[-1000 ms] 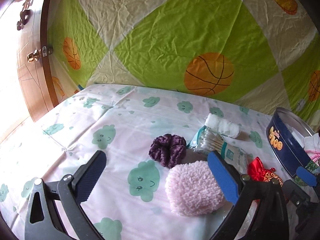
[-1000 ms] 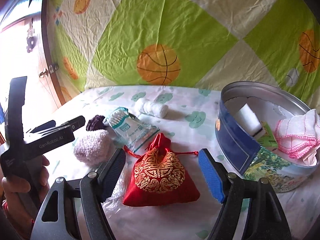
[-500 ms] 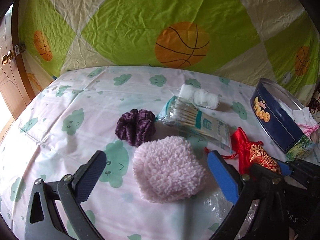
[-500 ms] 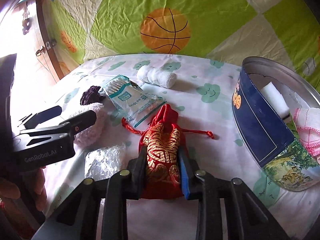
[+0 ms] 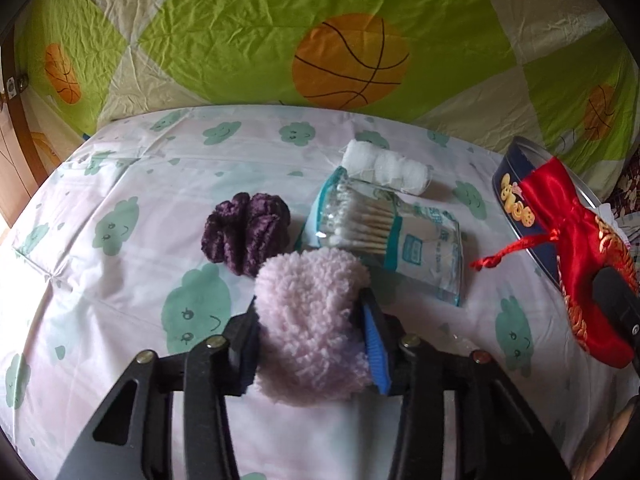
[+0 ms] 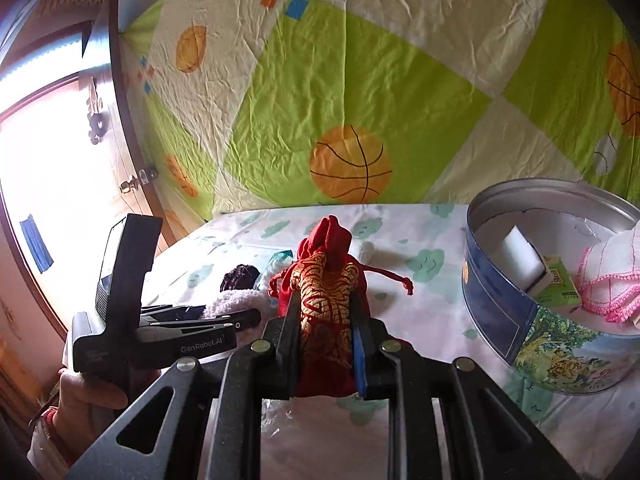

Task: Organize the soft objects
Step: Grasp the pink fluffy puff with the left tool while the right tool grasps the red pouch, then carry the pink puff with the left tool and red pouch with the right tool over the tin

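Observation:
My left gripper [image 5: 310,320] is shut on a fluffy pink puff [image 5: 312,320] that rests on the cloud-print sheet. A purple scrunchie [image 5: 246,234] lies just beyond it. My right gripper [image 6: 324,320] is shut on a red and gold drawstring pouch [image 6: 326,280] and holds it above the sheet; the pouch also shows in the left wrist view [image 5: 580,256]. The round blue tin [image 6: 500,312] stands open at the right, holding a white pink-edged cloth [image 6: 608,276] and small boxes. The left gripper shows in the right wrist view [image 6: 240,318].
A bag of cotton swabs [image 5: 384,232] and a white gauze roll [image 5: 386,166] lie between the scrunchie and the tin [image 5: 516,208]. A crinkled clear wrapper [image 6: 276,412] lies under the right gripper. A basketball-print quilt [image 5: 320,32] stands behind. A wooden door [image 6: 132,184] is at the left.
My left gripper has closed on the pink puff. My right gripper, shut on the red pouch, has lifted it off the sheet.

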`<move>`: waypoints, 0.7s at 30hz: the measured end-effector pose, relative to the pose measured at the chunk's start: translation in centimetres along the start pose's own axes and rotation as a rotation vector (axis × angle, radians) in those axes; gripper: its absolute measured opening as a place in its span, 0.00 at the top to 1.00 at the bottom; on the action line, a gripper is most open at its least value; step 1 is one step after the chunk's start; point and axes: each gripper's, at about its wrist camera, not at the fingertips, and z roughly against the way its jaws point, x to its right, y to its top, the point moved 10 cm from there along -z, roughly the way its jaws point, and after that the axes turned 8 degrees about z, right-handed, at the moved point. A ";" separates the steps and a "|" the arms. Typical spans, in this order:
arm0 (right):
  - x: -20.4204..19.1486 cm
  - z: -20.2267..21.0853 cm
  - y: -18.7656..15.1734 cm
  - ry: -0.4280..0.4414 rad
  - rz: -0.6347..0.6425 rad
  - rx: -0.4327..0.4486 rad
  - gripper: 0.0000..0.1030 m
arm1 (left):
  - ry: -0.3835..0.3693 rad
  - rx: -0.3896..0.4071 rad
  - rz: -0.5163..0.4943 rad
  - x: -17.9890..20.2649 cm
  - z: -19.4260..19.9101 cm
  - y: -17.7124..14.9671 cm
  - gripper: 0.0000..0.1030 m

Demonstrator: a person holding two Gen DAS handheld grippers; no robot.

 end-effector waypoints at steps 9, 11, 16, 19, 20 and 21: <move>0.8 1.5 0.8 -0.098 0.041 0.082 0.78 | -0.086 0.089 0.099 -1.0 1.8 1.3 0.84; 1.1 1.9 1.2 -0.110 0.035 0.101 0.78 | -0.102 0.156 0.087 -0.6 3.0 1.9 0.84; 2.0 3.6 2.2 -0.138 0.016 0.177 0.78 | -0.131 0.321 0.041 0.5 6.2 3.3 0.83; 2.4 4.3 2.9 -0.172 0.038 0.212 0.78 | -0.132 0.383 0.015 1.1 7.3 3.6 0.83; 2.5 4.5 3.0 -0.180 0.048 0.220 0.78 | -0.134 0.396 0.008 1.4 7.5 3.6 0.83; 2.5 4.6 3.1 -0.185 0.058 0.226 0.78 | -0.137 0.406 0.002 1.6 7.7 3.6 0.83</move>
